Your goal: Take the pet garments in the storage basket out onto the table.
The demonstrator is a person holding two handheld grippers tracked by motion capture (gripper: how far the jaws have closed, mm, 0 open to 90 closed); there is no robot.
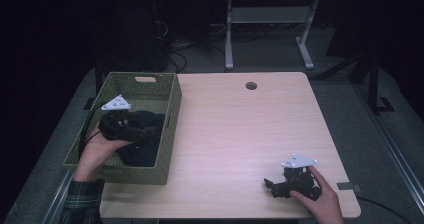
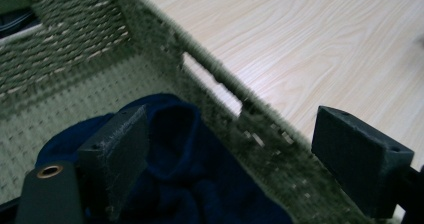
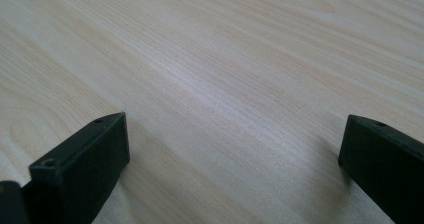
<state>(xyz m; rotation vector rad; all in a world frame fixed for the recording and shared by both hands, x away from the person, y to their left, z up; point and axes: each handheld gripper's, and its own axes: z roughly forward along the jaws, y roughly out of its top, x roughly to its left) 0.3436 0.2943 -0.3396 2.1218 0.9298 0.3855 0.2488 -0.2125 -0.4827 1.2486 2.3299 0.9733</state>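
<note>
A woven olive-green basket (image 1: pixel 170 129) stands on the left part of the light wooden table (image 1: pixel 240 129). Inside it lies a dark navy cloth (image 1: pixel 147 144), bunched up. My left gripper (image 1: pixel 135 131) hangs over the basket just above the cloth, open; in the left gripper view its jaws straddle the basket's right wall (image 2: pixel 260 134), one over the navy cloth (image 2: pixel 185 169), the other over the table. My right gripper (image 1: pixel 272 186) rests low near the table's front right edge, open, with bare wood (image 3: pixel 225 99) between its jaws.
A round cable hole (image 1: pixel 251 85) sits near the table's far edge. Beyond the table stand a grey desk frame (image 1: pixel 270 19) and loose cables (image 1: pixel 175 49) on the dark floor. The basket has a cut-out handle (image 2: pixel 215 84) in its right wall.
</note>
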